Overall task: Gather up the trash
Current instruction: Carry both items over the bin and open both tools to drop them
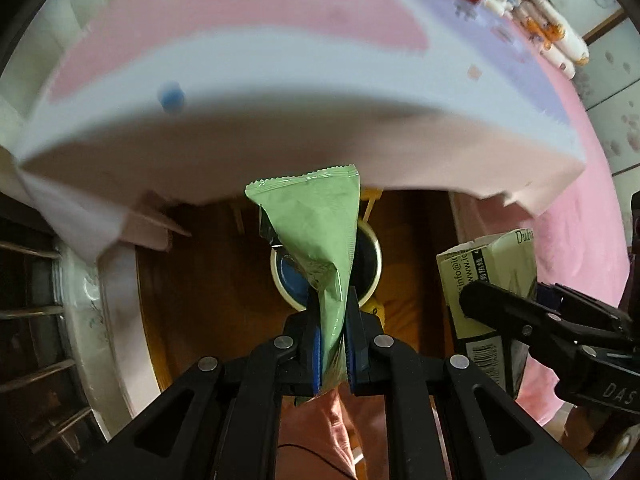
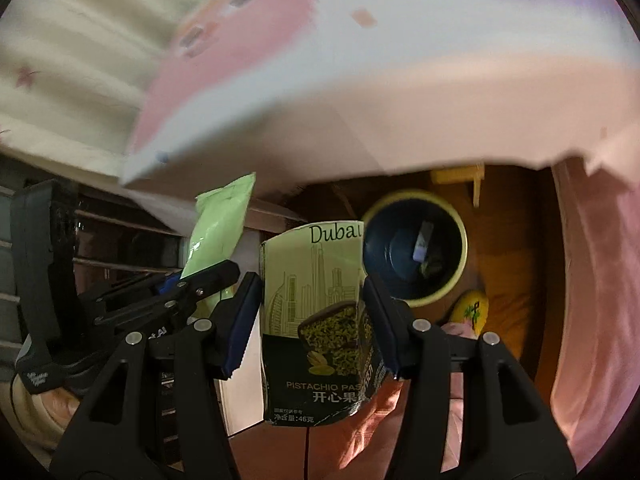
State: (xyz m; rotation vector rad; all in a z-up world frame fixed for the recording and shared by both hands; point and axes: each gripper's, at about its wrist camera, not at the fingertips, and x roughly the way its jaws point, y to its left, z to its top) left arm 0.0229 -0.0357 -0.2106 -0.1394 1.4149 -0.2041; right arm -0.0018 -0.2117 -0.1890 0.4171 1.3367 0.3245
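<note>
My left gripper [image 1: 332, 308] is shut on a crumpled green wrapper [image 1: 316, 232] that sticks up from its jaws. Straight below it on the floor stands a round bin [image 1: 374, 276] with a cream rim and a dark blue inside. My right gripper [image 2: 311, 286] is shut on a cream and black "Dubai" pistachio carton [image 2: 312, 312], held upright. In the right wrist view the bin [image 2: 460, 248] lies just beyond and right of the carton, with some scraps inside. The left gripper [image 2: 208, 276] and the wrapper [image 2: 220, 224] show at the left there.
A table with a pink, white and lilac cloth [image 1: 280, 132] overhangs both grippers. Snack packs [image 1: 552, 36] lie at its far right and a blue cap [image 1: 171, 96] near its edge. A metal rack [image 1: 32, 312] stands left. A yellow slipper [image 2: 472, 312] rests beside the bin.
</note>
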